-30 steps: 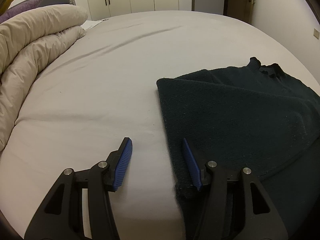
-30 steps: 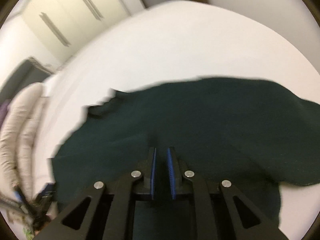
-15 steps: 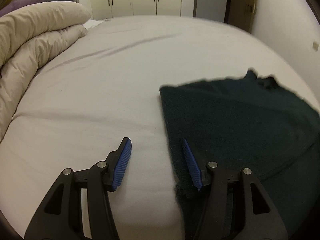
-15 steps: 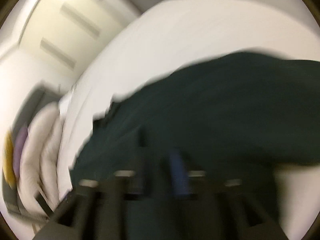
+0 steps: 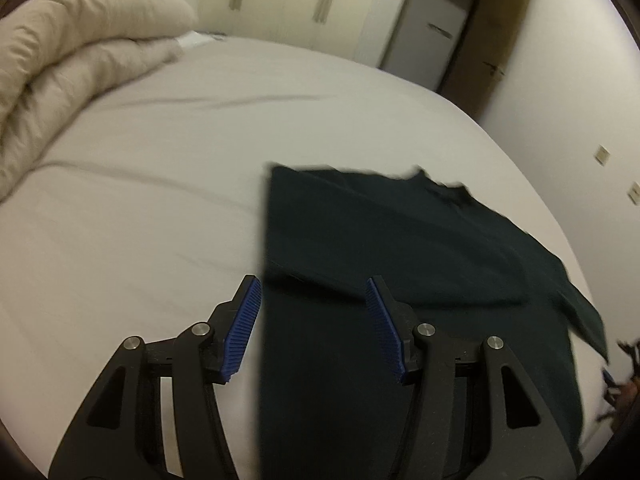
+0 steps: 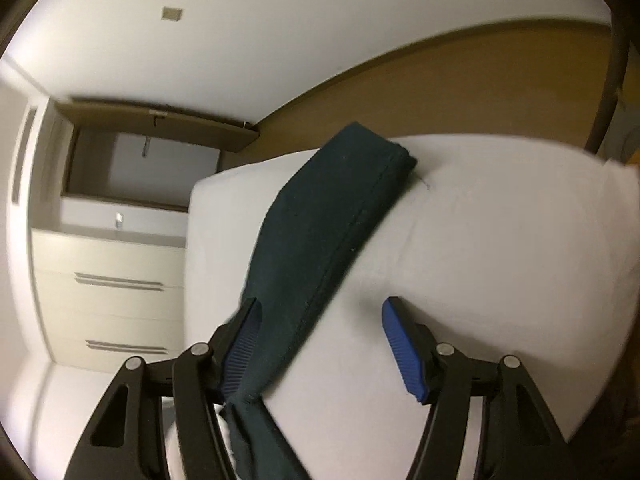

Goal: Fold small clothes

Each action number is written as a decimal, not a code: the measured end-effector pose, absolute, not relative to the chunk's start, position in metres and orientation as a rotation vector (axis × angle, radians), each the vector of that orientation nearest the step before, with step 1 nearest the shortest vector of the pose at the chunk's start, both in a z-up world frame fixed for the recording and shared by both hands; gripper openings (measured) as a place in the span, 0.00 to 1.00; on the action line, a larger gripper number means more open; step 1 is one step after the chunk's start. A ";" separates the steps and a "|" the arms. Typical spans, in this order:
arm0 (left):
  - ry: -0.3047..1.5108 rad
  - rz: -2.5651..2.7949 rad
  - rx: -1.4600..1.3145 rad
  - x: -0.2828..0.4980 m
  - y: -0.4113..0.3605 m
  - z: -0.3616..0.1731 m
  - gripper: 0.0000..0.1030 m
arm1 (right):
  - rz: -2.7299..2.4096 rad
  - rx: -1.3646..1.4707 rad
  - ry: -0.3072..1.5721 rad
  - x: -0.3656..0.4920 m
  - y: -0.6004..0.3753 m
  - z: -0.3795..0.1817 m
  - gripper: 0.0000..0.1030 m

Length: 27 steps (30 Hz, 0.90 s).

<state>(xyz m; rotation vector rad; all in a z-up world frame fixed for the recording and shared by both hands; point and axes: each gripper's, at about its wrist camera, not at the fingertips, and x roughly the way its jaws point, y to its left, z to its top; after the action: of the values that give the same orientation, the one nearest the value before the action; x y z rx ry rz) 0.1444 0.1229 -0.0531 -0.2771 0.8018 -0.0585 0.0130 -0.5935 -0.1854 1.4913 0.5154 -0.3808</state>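
1. The dark green garment [image 5: 392,248] runs under the left gripper [image 5: 312,328]; its near end is cut off by the picture's bottom edge.
2. At the right edge, a small dark blurred shape [image 5: 622,376] cannot be identified.
3. The garment's sleeve [image 6: 320,240] passes below the right gripper [image 6: 320,348], out of view.

No words, labels, brands, numbers or signs can be read in either view; motion blur smears much of the room in both.

Dark green garment [image 5: 400,248]; white bedsheet [image 5: 140,220]; beige duvet [image 5: 72,52]; black tongs, ribbed blue pads [image 5: 240,332].
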 end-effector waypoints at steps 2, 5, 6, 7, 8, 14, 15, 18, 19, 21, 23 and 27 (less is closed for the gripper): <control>0.813 -0.112 -0.268 0.138 0.101 -0.048 0.52 | -0.353 1.523 0.499 0.028 -0.598 -0.190 0.63; 0.815 -0.180 -0.244 0.131 0.075 -0.039 0.57 | -0.298 1.591 0.459 0.050 -0.598 -0.198 0.59; 0.813 -0.191 -0.240 0.129 0.070 -0.037 0.57 | -0.298 1.609 0.448 0.055 -0.602 -0.203 0.55; 0.815 -0.205 -0.236 0.127 0.064 -0.035 0.57 | -0.301 1.628 0.435 0.057 -0.604 -0.207 0.50; 0.819 -0.213 -0.234 0.128 0.057 -0.034 0.57 | -0.298 1.647 0.416 0.058 -0.604 -0.209 0.45; 0.847 -0.244 -0.235 0.130 0.043 -0.037 0.57 | -0.334 1.664 0.342 0.070 -0.591 -0.219 0.22; 0.852 -0.249 -0.240 0.130 0.042 -0.038 0.57 | -0.341 1.664 0.334 0.072 -0.591 -0.220 0.22; 0.865 -0.260 -0.251 0.132 0.042 -0.042 0.57 | -0.374 1.646 0.320 0.065 -0.599 -0.216 0.22; 0.870 -0.265 -0.258 0.132 0.043 -0.044 0.57 | -0.388 1.635 0.314 0.064 -0.601 -0.214 0.22; 0.880 -0.274 -0.269 0.137 0.045 -0.049 0.57 | -0.409 1.598 0.318 0.066 -0.605 -0.210 0.20; 0.891 -0.281 -0.285 0.140 0.049 -0.054 0.57 | -0.463 1.564 0.338 0.063 -0.604 -0.205 0.13; 0.903 -0.296 -0.329 0.153 0.057 -0.063 0.57 | -0.535 1.439 0.394 0.081 -0.589 -0.181 0.12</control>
<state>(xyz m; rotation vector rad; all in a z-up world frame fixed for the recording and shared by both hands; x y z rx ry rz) 0.1527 0.0568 -0.0631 -0.3289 0.9034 -0.2962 0.0813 -0.5891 -0.1806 1.4392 0.3940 -0.5346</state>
